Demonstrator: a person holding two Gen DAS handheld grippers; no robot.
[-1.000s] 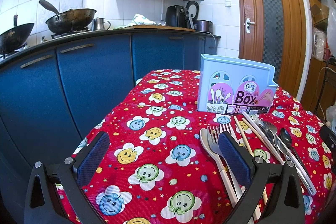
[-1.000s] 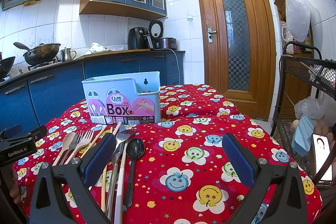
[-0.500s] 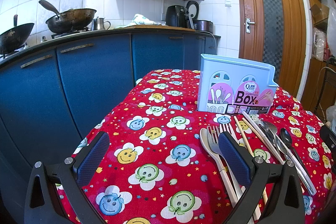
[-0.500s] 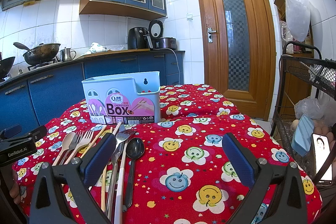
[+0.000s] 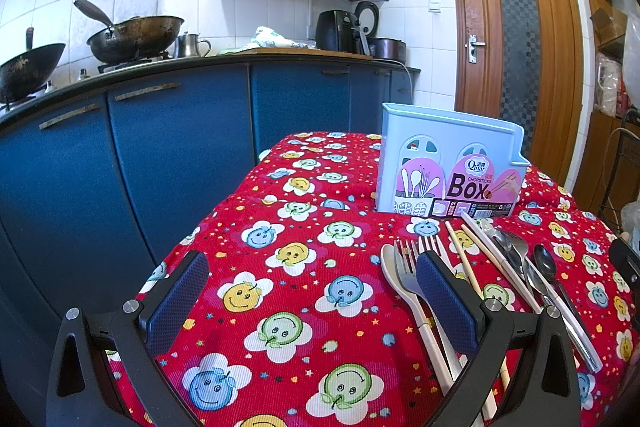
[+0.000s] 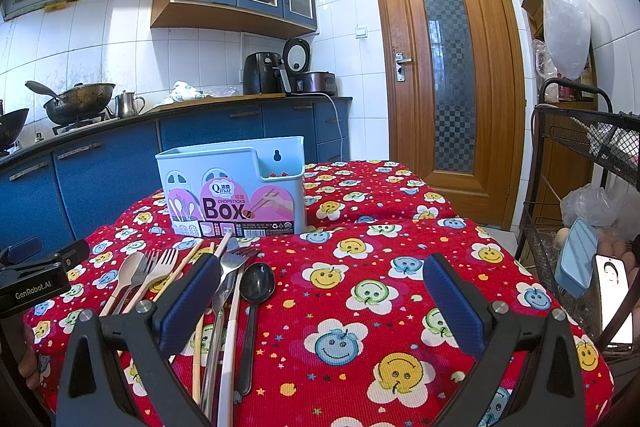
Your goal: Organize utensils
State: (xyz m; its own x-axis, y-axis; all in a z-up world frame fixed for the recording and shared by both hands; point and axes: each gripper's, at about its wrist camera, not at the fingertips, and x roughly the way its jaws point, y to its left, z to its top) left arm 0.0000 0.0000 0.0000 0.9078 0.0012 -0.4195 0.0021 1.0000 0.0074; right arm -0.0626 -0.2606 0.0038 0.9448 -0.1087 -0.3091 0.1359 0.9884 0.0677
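Nearest the cameras, two grippers hover low over a table covered in a red cloth [image 6: 360, 367] printed with smiling flowers. Left gripper [image 5: 312, 291] has its jaws spread wide and holds nothing; only cloth lies between its blue pads. Right gripper [image 6: 322, 291] is likewise wide apart and empty.

Between the two grippers, a row of utensils [image 6: 224, 291] lies flat on the cloth, handles toward the cameras. From the left: a pale spoon [image 5: 394, 267], two pale forks [image 5: 416, 251], chopsticks [image 5: 464, 259], steel cutlery [image 5: 516, 255], and a dark spoon [image 6: 256, 285] on the right. They lie side by side, some touching or overlapping.

Just beyond their tips stands a light-blue box [image 6: 236, 187], upright, with a pink label reading "Box".

Farther back, blue cabinets [image 5: 172, 155] run beneath a counter holding a wok [image 5: 132, 35] and an air fryer [image 6: 262, 73]. A wooden door [image 6: 448, 75] stands to the right.
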